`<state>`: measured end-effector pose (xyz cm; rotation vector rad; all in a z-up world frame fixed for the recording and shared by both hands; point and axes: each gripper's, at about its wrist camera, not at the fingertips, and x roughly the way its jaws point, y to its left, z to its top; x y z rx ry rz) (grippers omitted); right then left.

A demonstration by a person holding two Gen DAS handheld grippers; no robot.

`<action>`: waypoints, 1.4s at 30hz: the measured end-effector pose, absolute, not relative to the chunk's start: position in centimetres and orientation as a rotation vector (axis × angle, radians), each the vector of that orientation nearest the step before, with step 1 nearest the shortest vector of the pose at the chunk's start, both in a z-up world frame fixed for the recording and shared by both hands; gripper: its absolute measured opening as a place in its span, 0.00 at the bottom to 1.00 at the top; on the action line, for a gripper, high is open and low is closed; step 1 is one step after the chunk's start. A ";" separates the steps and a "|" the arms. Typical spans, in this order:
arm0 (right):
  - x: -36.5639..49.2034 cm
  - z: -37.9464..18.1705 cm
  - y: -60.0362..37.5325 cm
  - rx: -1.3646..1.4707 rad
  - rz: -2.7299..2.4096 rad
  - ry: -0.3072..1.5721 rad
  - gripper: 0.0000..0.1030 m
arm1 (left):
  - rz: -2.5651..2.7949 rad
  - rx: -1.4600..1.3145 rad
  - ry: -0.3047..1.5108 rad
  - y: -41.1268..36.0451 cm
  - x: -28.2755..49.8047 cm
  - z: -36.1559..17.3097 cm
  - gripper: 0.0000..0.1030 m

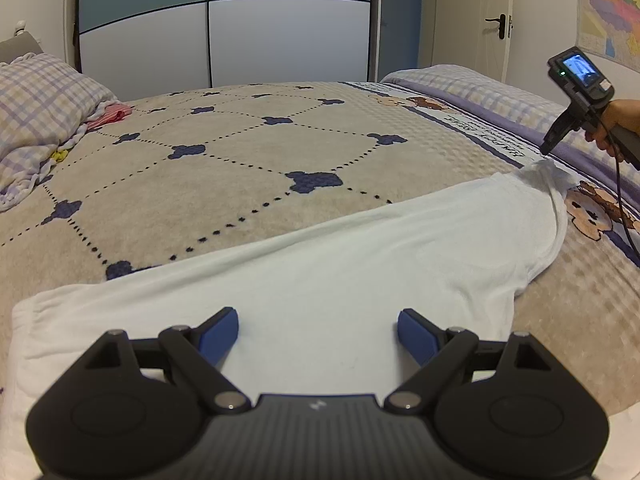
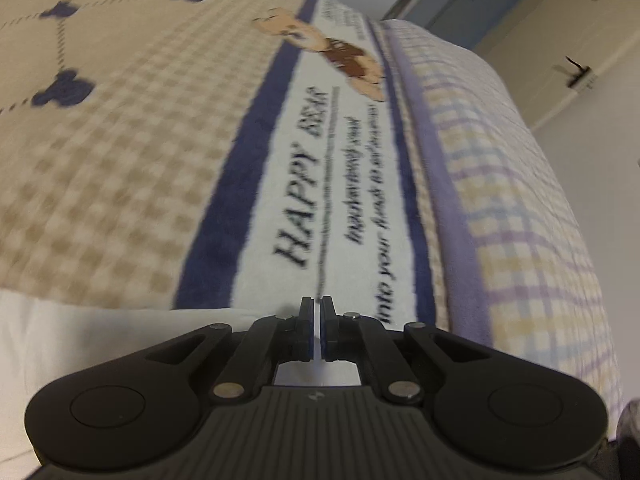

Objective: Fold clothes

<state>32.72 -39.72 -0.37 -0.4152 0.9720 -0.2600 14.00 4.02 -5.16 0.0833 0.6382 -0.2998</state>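
Bedspread (image 1: 224, 184) carries white shirt (image 1: 320, 280) under open left hand-held gripper (image 1: 318, 330); right hand-held gripper (image 2: 318, 330) pinches its sleeve.

Your left gripper (image 1: 318, 330) points downward with its blue pads (image 1: 218, 334) spread wide apart, nothing between them. Your right gripper (image 2: 318, 320), held in your right hand (image 1: 612, 124), angles down with jaws pressed together.

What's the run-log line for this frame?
task: fold clothes | left gripper: open, above white shirt | right gripper: shut on shirt's far corner | surface: bed blanket
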 end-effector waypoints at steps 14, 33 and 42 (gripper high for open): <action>29.0 0.6 -46.8 0.090 -0.225 0.953 0.18 | -0.295 0.090 0.638 3.8 14.0 -5.3 0.86; 32.7 -0.5 -43.8 -0.093 -0.293 0.910 0.10 | -0.300 0.092 0.638 3.8 14.0 -5.4 0.88; 27.9 0.7 -46.7 0.118 -0.295 0.923 0.20 | -0.300 0.089 0.638 3.8 14.0 -5.3 0.88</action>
